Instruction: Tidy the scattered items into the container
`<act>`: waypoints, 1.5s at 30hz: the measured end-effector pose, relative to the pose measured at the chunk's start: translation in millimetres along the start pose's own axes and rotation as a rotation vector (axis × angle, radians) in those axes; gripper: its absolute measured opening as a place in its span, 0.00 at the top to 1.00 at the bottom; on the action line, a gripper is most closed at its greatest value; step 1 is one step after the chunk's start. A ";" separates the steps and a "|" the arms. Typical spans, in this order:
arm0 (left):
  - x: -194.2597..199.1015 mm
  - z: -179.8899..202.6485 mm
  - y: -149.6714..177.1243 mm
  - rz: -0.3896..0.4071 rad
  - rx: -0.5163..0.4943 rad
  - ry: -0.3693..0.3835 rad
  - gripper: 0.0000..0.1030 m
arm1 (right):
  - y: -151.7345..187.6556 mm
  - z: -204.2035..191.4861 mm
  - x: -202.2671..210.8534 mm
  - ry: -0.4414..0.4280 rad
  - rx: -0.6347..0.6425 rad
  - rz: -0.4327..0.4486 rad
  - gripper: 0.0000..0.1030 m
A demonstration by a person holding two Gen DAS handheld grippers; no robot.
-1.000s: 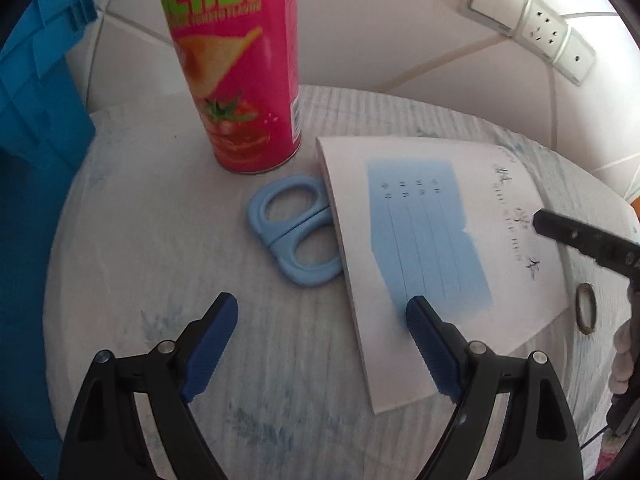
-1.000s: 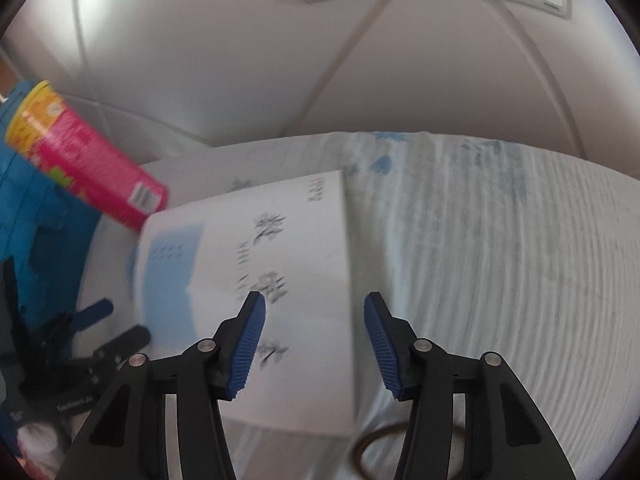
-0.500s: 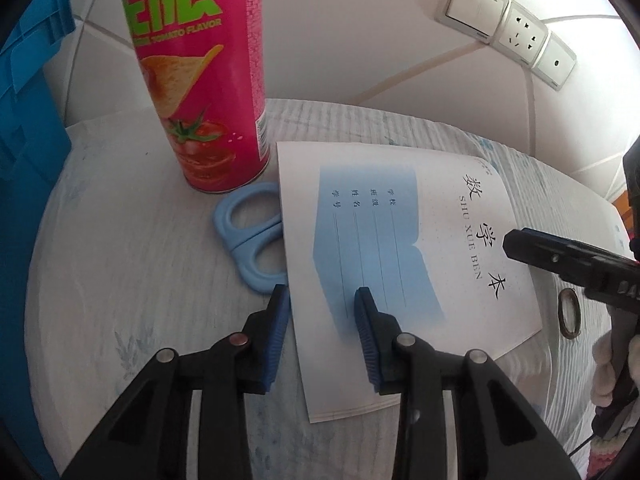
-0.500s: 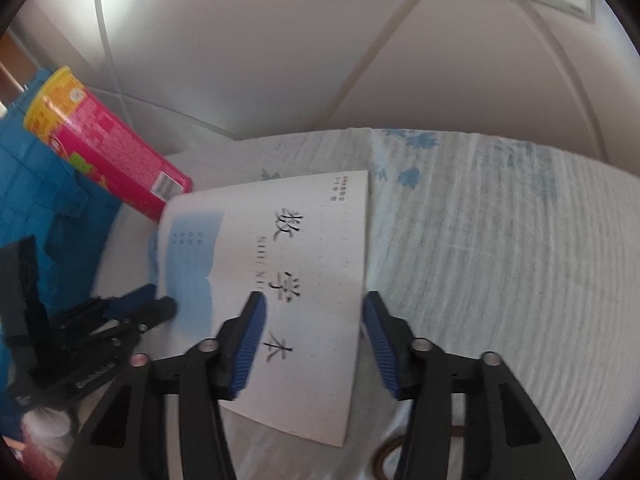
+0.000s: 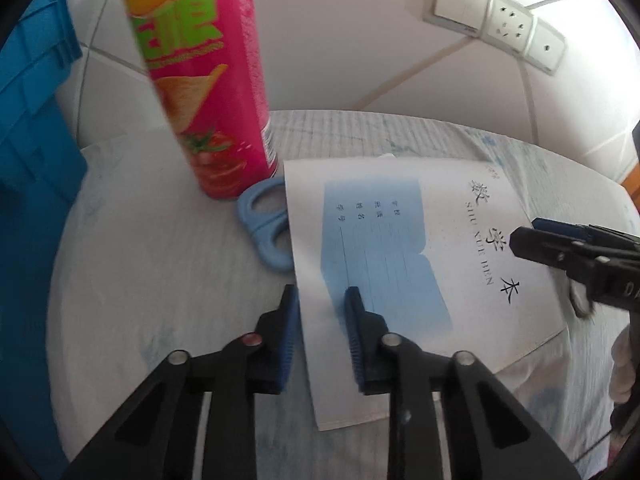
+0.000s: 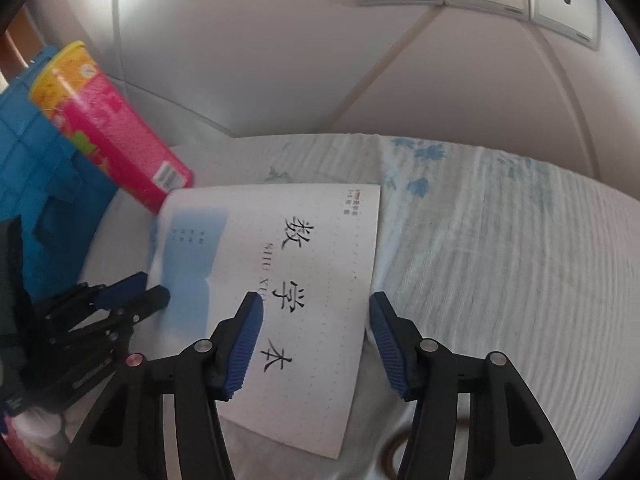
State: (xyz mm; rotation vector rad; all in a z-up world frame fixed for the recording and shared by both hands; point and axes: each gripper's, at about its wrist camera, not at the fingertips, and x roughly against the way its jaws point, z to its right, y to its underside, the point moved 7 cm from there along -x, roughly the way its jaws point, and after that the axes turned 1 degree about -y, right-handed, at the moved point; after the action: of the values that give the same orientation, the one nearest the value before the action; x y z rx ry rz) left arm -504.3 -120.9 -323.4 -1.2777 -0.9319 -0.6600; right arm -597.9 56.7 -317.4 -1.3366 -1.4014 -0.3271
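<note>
A white and blue exercise book (image 5: 404, 264) lies on the cloth-covered table; it also shows in the right wrist view (image 6: 288, 280). My left gripper (image 5: 320, 312) has its jaws narrowed around the book's left edge, one finger each side, with a small gap still showing. My right gripper (image 6: 314, 320) is open, straddling the book's right edge. Light blue scissors (image 5: 264, 232) lie partly under the book. A pink chips can (image 5: 204, 92) stands behind them, also seen in the right wrist view (image 6: 112, 128). The blue crate (image 5: 28, 128) is at the left.
A brown hair tie (image 5: 578, 300) lies right of the book, partly behind the right gripper; it shows at the bottom of the right wrist view (image 6: 394, 450). Wall switches and sockets (image 5: 496, 28) sit on the tiled wall behind the table.
My left gripper's jaws closed from wide open to narrow around the book's left edge. The book slid and turned slightly right. My right gripper moved in over the book's right edge.
</note>
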 end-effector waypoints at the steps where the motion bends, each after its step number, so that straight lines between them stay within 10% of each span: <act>1: 11.0 1.2 6.6 0.000 -0.002 0.018 0.84 | 5.0 -4.4 6.8 -0.026 -0.001 -0.003 0.46; 11: 61.1 -13.4 65.0 -0.058 0.025 0.020 0.84 | 75.1 -16.2 57.7 -0.008 -0.009 -0.048 0.51; 13: 56.6 -21.8 57.8 -0.045 0.056 0.003 0.72 | 75.4 -11.1 65.5 0.004 -0.019 -0.023 0.48; 15: 51.2 -28.8 49.2 -0.026 0.085 -0.009 0.39 | 71.8 -12.1 63.8 0.007 -0.028 -0.011 0.39; 20: 31.1 -33.8 12.7 0.034 0.129 0.011 0.35 | 58.8 -12.3 56.9 0.009 -0.023 0.019 0.18; 23: 5.4 -36.4 -2.8 0.010 0.161 0.036 0.35 | 53.9 -7.7 51.7 0.008 -0.010 0.021 0.24; 26: -18.6 -27.6 -3.9 -0.028 0.157 0.067 0.35 | 51.6 -8.9 38.4 0.012 0.033 0.009 0.51; 31: -21.2 0.4 7.3 -0.003 0.001 0.010 0.57 | 52.9 -11.0 19.8 0.019 0.093 -0.020 0.54; 33: -14.8 -2.7 10.6 0.009 -0.004 -0.017 0.87 | 51.2 -8.8 21.4 0.031 0.093 -0.012 0.54; 45: 49.9 12.7 73.8 -0.026 -0.074 0.079 0.92 | 82.1 -10.7 55.2 -0.029 0.038 -0.027 0.56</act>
State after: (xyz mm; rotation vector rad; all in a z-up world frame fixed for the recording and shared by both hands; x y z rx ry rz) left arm -420.1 -90.0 -316.7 -1.2974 -0.8673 -0.7657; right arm -510.6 103.1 -306.8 -1.2964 -1.4440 -0.2985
